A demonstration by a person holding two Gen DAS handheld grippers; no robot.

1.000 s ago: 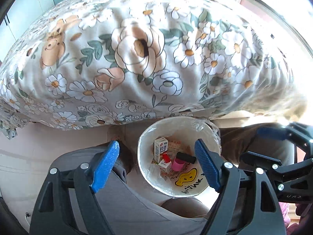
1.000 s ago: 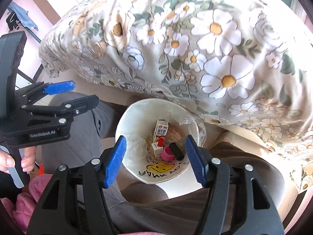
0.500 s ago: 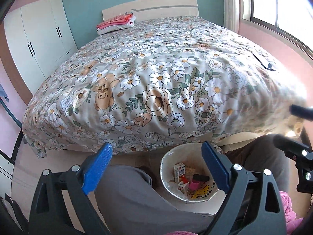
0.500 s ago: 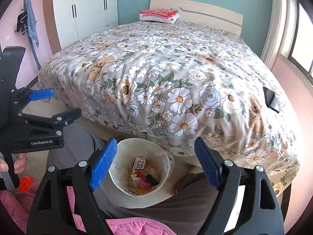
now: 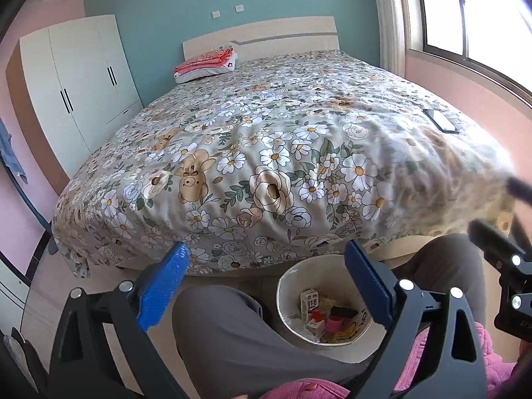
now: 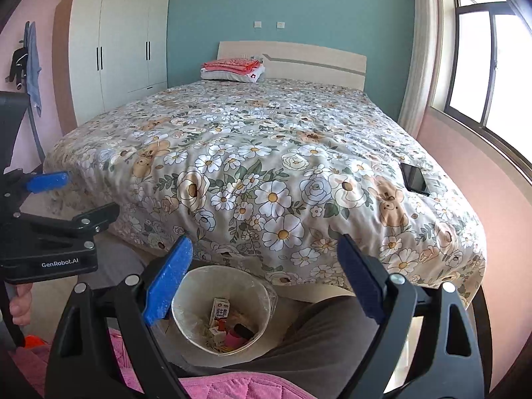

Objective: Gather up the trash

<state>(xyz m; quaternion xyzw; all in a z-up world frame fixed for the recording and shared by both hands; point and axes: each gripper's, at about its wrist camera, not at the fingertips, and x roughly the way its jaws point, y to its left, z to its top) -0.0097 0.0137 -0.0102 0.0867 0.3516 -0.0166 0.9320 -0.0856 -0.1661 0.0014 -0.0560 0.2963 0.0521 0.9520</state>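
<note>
A white trash bin [image 5: 286,286] [image 6: 186,286] stands on the floor between the person's grey-trousered legs at the foot of the bed. In it lie a small milk carton [image 5: 309,302] [image 6: 220,311], a pink piece, a black piece and small red-and-white scraps. My left gripper [image 5: 266,286] is open and empty, raised above the left knee and the bin. My right gripper [image 6: 262,286] is open and empty, raised above the bin. The left gripper also shows at the left of the right wrist view [image 6: 71,196].
A large bed with a floral cover [image 6: 266,166] fills the middle. A black phone [image 6: 413,178] [image 5: 441,120] lies near its right edge. Folded red and white bedding [image 6: 232,68] lies at the headboard. A white wardrobe [image 6: 116,46] stands left, a window [image 6: 492,66] right.
Both grippers have lifted and tilted up from close over the bin, so the whole bed and room show now. Both stay open and empty.
</note>
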